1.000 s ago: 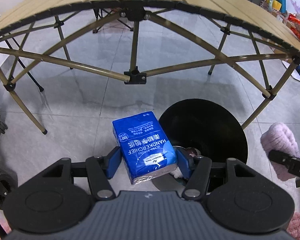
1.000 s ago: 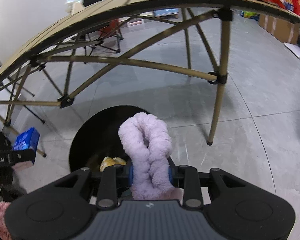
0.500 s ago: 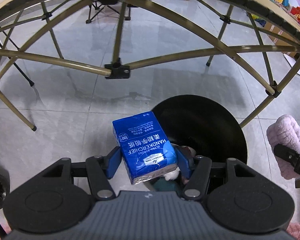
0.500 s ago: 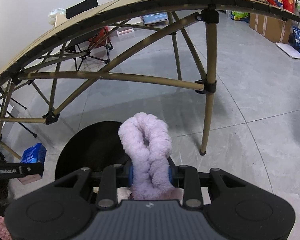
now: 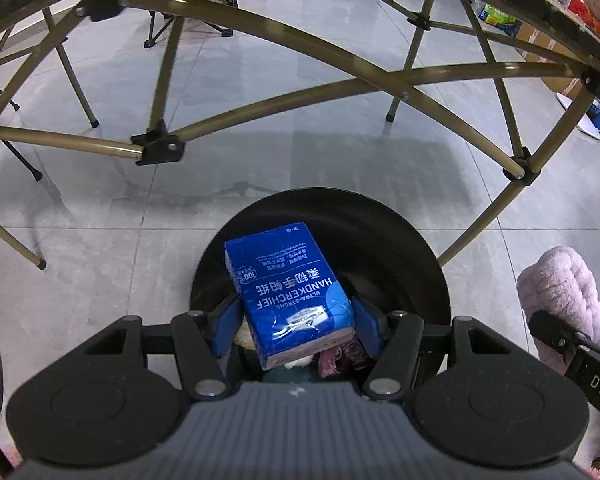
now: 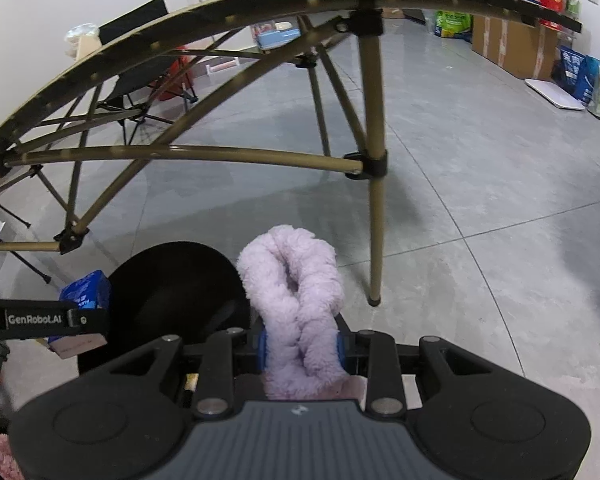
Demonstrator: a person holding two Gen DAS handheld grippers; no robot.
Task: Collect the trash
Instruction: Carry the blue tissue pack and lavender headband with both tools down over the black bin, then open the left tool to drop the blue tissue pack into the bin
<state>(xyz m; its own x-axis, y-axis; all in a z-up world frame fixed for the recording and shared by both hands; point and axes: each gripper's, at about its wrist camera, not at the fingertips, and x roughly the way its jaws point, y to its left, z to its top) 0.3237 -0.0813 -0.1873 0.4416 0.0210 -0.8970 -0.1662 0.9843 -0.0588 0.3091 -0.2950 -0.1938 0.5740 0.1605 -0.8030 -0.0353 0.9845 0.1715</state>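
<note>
My left gripper (image 5: 294, 322) is shut on a blue handkerchief tissue pack (image 5: 286, 290), which hangs over the open mouth of a round black bin (image 5: 380, 232) on the floor. Scraps of trash lie in the bin under the pack. My right gripper (image 6: 300, 346) is shut on a fluffy lilac twisted band (image 6: 294, 300), just right of the bin (image 6: 168, 276). The right wrist view shows the left gripper's side and the blue pack (image 6: 86, 290) at the far left. In the left wrist view the lilac band (image 5: 558, 292) appears at the right edge.
A folding camp table with tan struts (image 5: 340, 92) arches over and behind the bin; one leg (image 6: 374, 240) stands close to the right of the lilac band. Grey tiled floor (image 6: 480, 184) spreads to the right. Boxes and bags (image 6: 512, 46) line the far wall.
The left gripper has carried the blue pack to the right, from beside the bin to over its mouth. The right gripper with the lilac band drifted a little to the right.
</note>
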